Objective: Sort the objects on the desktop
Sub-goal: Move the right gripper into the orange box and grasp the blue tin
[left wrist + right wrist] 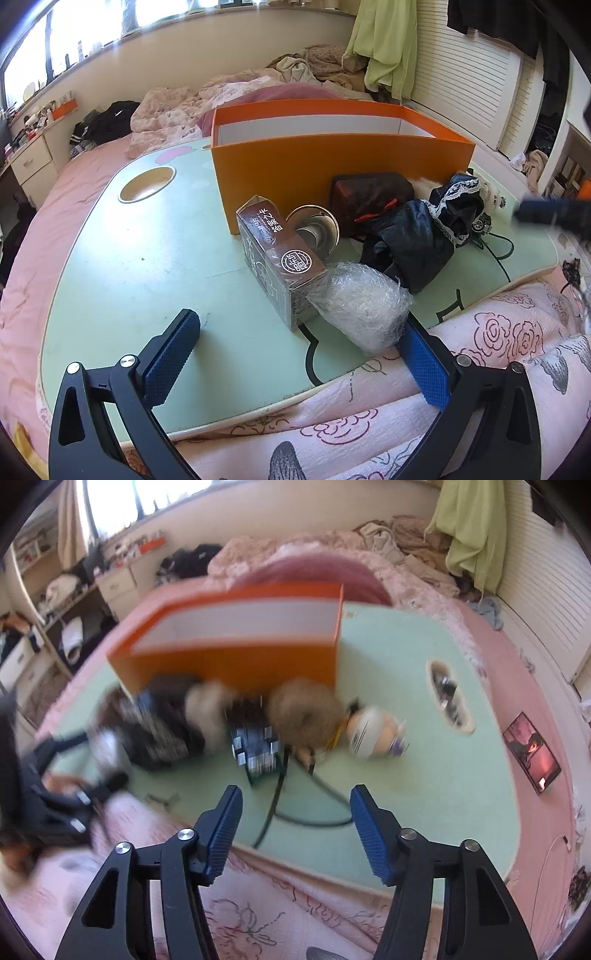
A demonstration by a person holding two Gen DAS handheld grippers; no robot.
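The green bench (pixel 155 251) lies bare across its left half out to the rounded left edge. An orange box (pixel 332 170) stands toward the far edge, open-topped. Before it, crowded toward the near edge, sit a brown carton (pixel 277 254), black cloth (pixel 410 240) and a bubble-wrap bundle (pixel 360 306). The left tool (pixel 299 339) gapes wide and empty at the near edge; the right tool (pixel 295 812) stands apart, holding nothing.

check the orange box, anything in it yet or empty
Cannot tell fully. The orange box is open-topped, and only bare white inner walls show; its floor is hidden behind the front wall.
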